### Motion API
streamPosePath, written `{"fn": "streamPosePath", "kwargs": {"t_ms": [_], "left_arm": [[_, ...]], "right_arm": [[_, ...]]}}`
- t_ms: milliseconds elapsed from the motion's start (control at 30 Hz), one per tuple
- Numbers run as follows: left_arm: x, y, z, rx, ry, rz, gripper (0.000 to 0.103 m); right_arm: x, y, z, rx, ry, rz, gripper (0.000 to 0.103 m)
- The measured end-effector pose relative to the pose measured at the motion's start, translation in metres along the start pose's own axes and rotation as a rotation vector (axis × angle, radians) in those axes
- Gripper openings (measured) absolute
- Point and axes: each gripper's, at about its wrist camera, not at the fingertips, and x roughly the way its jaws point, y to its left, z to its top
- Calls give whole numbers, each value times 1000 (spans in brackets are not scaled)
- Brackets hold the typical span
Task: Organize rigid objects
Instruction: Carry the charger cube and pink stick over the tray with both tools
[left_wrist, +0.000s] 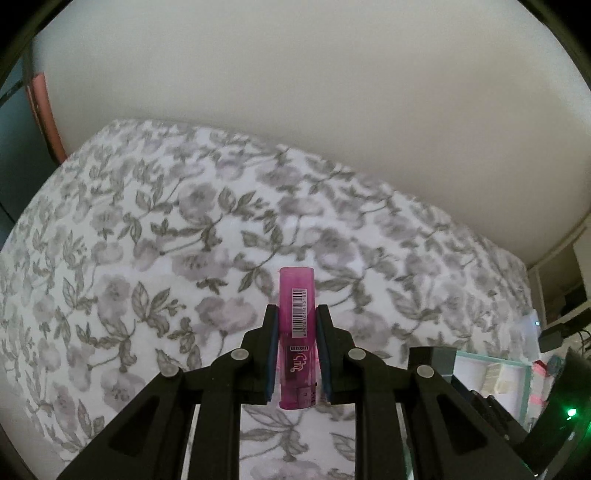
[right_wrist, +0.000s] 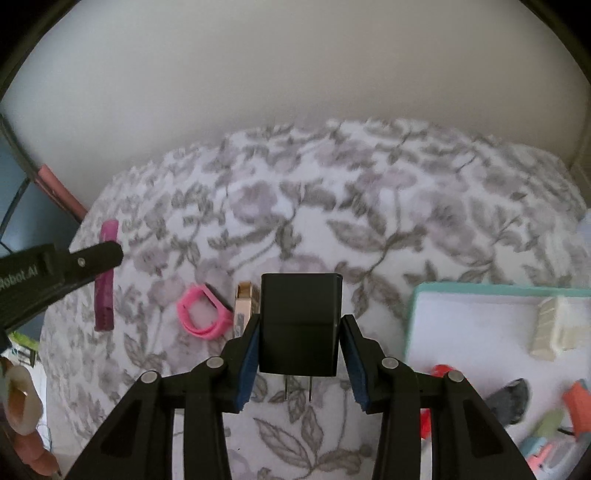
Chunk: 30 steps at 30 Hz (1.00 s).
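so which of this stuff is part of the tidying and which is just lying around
Part of the job:
- pink lighter, shut in the left gripper
- black charger, shut in the right gripper
- pink band and small box on the cloth
- teal tray

Lying about:
- floral cloth
- wall

I work in a home bedroom: a bed with flowered cover (left_wrist: 184, 221) stands against a plain wall (left_wrist: 332, 92).
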Motion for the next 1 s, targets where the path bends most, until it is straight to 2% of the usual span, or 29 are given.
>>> {"fn": "streamPosePath", "kwargs": {"t_ms": [267, 400, 633, 700, 833, 1000], "left_arm": [[-34, -53, -13, 105, -45, -41, 20], [-42, -87, -25, 170, -37, -71, 20], [-47, -149, -41, 294, -15, -134, 20], [-46, -163, -46, 315, -4, -143, 20], [-39, -188, -57, 344, 21, -166, 20], [-21, -203, -72, 360, 42, -164, 20]], "right_arm": [[-66, -30, 10, 98, -78, -42, 44], [-94, -60, 7, 177, -101, -74, 44], [-131, -115, -7, 294, -110, -185, 44], [-136, -128, -11, 322, -106, -220, 44], [-138, -143, -19, 355, -85, -228, 44], [-115, -157, -28, 350, -15, -266, 44]]}}
